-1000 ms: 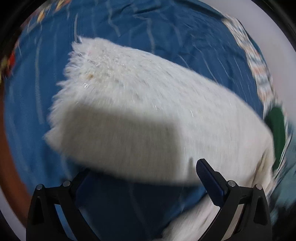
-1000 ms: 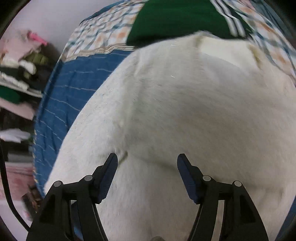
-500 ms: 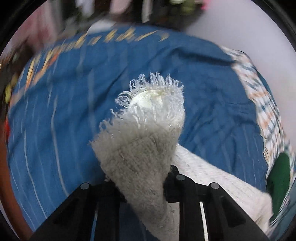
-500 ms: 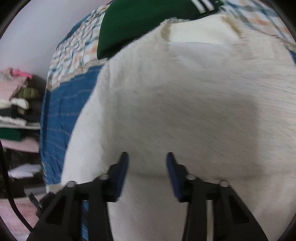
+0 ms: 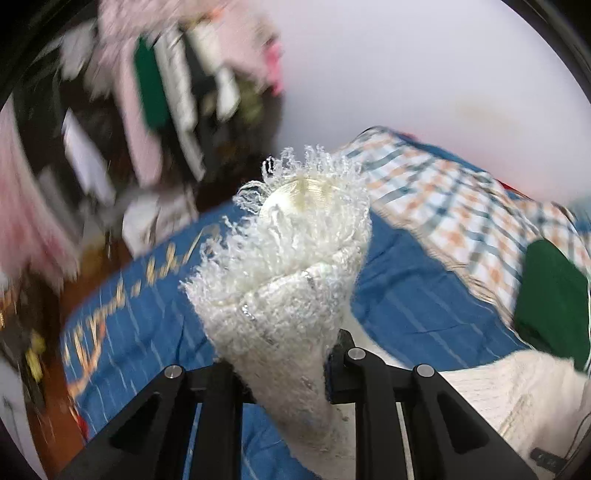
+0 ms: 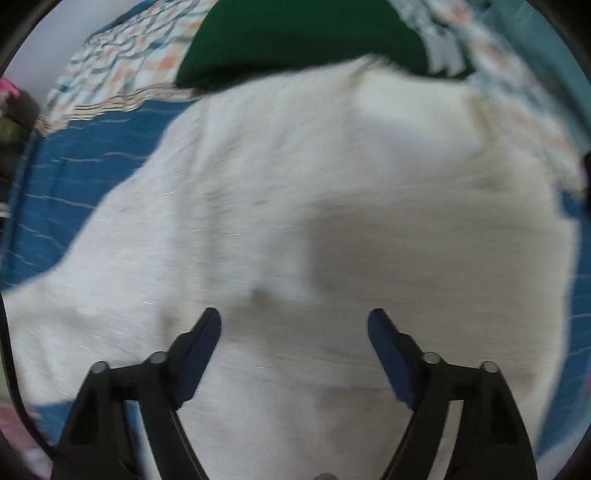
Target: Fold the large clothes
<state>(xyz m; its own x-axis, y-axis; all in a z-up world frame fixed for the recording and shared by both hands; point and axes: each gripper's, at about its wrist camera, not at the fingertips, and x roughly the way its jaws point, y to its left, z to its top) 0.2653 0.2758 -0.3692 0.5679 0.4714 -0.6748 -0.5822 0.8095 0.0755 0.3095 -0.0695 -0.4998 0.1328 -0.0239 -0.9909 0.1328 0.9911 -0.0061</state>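
Note:
A large white fuzzy garment (image 6: 332, 206) lies spread on a bed with a blue striped cover (image 6: 74, 177). My left gripper (image 5: 291, 354) is shut on a fringed end of the white garment (image 5: 295, 266) and holds it lifted above the blue cover (image 5: 406, 295); the cloth hides the fingertips. The rest of the garment trails down to the lower right of that view. My right gripper (image 6: 294, 321) points straight down over the middle of the garment. Its jaws are opening, stand wide apart, and nothing is between them.
A dark green cloth (image 6: 303, 33) and a checked blanket (image 6: 122, 62) lie at the far end of the bed. The left wrist view shows the green cloth (image 5: 550, 295) at right, blurred shelves of folded clothes (image 5: 159, 103) beyond the bed, and a pale wall (image 5: 406, 74).
My left gripper went from wide open to shut on the garment's fringed end and raised it, the view tilting up toward the shelves. My right gripper narrowed, then opened wide over the garment.

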